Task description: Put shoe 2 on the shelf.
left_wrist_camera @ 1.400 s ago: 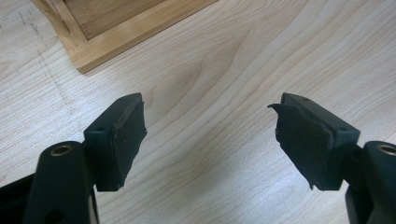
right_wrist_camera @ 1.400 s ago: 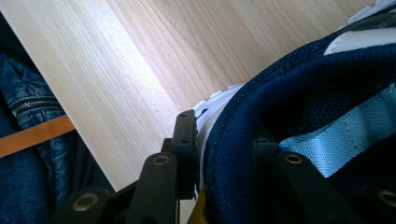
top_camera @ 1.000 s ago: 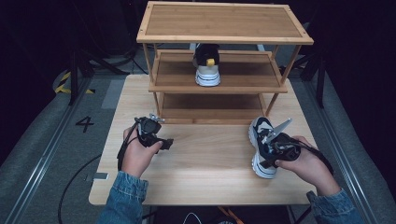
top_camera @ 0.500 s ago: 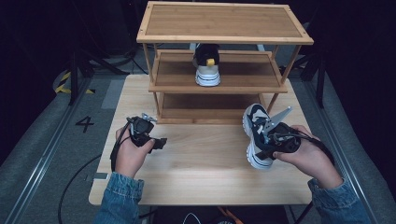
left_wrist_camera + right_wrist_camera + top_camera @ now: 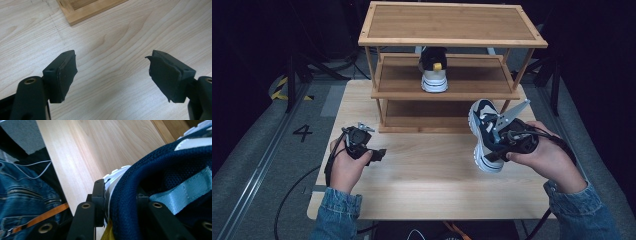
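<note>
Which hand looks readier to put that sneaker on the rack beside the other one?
The right. Its tongs already clamp the sneaker, lifted near the rack. The left tongs hang open and empty over the table.

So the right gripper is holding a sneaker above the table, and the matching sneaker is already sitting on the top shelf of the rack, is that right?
Not quite. The matching sneaker sits on the middle shelf of the rack, not the top one; the high view shows it. The rest holds: the right gripper holds a sneaker above the table.
</note>
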`<state>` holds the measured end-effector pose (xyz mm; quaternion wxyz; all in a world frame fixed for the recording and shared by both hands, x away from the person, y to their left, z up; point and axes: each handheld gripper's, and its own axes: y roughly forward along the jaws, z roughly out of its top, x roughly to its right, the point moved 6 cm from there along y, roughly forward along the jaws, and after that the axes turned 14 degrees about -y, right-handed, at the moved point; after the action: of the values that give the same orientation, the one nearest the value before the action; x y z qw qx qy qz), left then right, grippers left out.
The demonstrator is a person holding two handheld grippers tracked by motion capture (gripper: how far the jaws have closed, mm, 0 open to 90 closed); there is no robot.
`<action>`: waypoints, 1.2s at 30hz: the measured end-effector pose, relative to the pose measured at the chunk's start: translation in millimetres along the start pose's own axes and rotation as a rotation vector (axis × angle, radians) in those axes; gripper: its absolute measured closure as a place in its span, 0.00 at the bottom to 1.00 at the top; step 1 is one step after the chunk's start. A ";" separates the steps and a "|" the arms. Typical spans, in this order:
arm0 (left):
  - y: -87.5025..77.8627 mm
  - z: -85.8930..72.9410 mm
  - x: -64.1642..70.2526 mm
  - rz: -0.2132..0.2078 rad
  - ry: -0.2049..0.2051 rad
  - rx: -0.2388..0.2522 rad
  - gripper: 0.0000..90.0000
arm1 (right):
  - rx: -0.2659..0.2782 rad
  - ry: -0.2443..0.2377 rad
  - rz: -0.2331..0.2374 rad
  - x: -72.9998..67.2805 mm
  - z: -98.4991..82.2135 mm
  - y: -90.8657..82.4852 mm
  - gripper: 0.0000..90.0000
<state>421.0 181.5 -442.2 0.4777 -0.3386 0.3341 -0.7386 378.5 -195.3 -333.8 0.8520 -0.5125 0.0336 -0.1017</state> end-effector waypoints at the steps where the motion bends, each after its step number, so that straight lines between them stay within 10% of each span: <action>1: -0.8 -1.0 -0.3 -0.002 -0.007 0.006 0.25 | -0.002 -0.003 -0.002 0.5 1.8 -1.6 0.79; 18: -15.1 -22.0 -17.4 0.037 -0.049 0.011 0.24 | 0.005 -0.079 -0.032 14.3 35.9 -31.7 0.79; 36: -24.5 -42.9 -30.4 0.075 -0.084 0.010 0.23 | -0.011 -0.092 -0.098 95.0 68.1 -31.3 0.79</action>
<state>383.7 224.9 -451.2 0.5203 -0.3540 0.3229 -0.7069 477.9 -170.3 -269.6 0.8439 -0.5221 -0.0299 -0.1193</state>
